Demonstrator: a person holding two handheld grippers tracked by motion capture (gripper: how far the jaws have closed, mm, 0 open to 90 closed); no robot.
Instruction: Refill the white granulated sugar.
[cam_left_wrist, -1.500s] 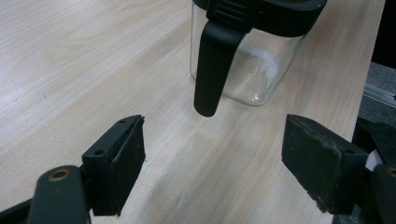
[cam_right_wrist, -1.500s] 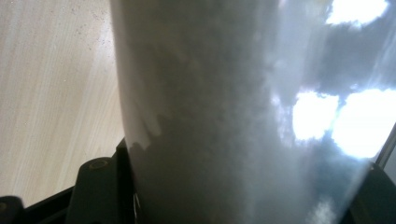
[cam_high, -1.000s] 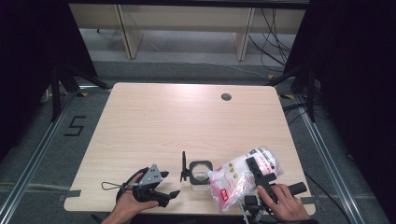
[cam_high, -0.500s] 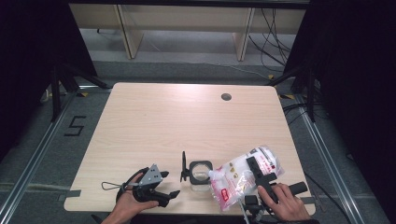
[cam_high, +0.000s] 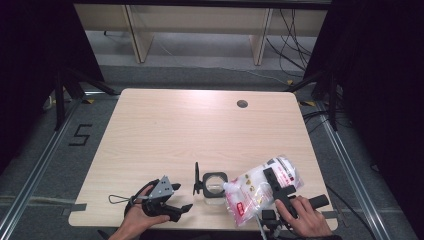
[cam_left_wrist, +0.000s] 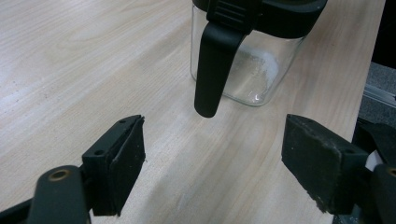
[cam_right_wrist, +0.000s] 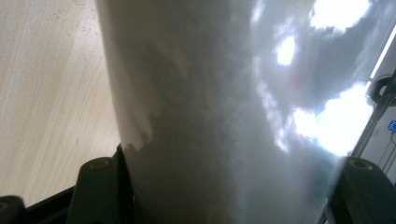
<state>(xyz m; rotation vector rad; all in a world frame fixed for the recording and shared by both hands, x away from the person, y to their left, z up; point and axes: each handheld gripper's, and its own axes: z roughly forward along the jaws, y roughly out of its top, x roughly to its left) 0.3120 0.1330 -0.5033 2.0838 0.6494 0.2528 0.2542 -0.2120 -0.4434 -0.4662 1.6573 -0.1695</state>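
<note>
Bag (cam_high: 260, 190) of white grains is lying tilted at the bench's (cam_high: 200, 125) near right edge, where your right tool (cam_high: 274, 185) is clenching it over the glass jar (cam_high: 215, 186), so keep tipping slowly while the left tool (cam_high: 181, 197) is waiting released.

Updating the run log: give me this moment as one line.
right gripper: shut on bag, tipped at jar | left gripper: open, near jar | jar: lid open, on table | pour: cannot tell
</note>
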